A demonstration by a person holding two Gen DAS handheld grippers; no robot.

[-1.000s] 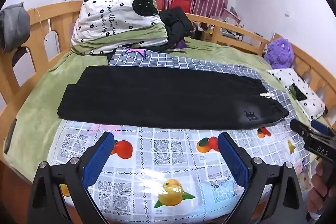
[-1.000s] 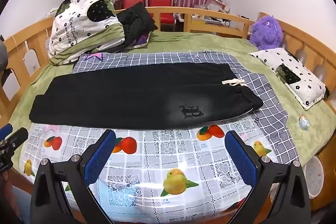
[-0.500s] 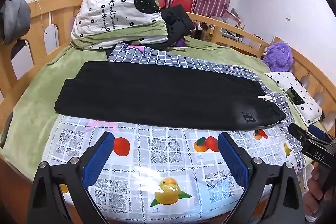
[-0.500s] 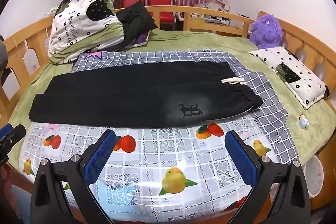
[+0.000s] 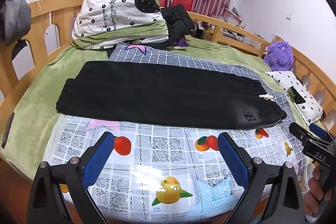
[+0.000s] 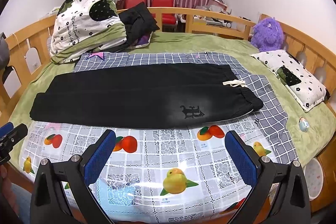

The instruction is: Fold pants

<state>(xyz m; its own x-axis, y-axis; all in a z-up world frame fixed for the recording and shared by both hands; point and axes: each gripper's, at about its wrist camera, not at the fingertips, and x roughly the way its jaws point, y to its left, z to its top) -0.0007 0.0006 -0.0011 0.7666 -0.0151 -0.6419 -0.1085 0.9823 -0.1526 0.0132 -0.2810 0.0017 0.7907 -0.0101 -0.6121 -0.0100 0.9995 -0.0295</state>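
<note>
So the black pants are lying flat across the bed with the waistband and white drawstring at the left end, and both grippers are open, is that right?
Not quite. The black pants lie flat, but their waistband with the white drawstring is at the right end, as the right wrist view shows. The left gripper and right gripper are indeed open.

My left gripper (image 5: pixel 166 157) and right gripper (image 6: pixel 170 155) look alike: black frames, silver screws, blue textured pads (image 5: pixel 98 160); white "DAS" lettering marks one body.
</note>
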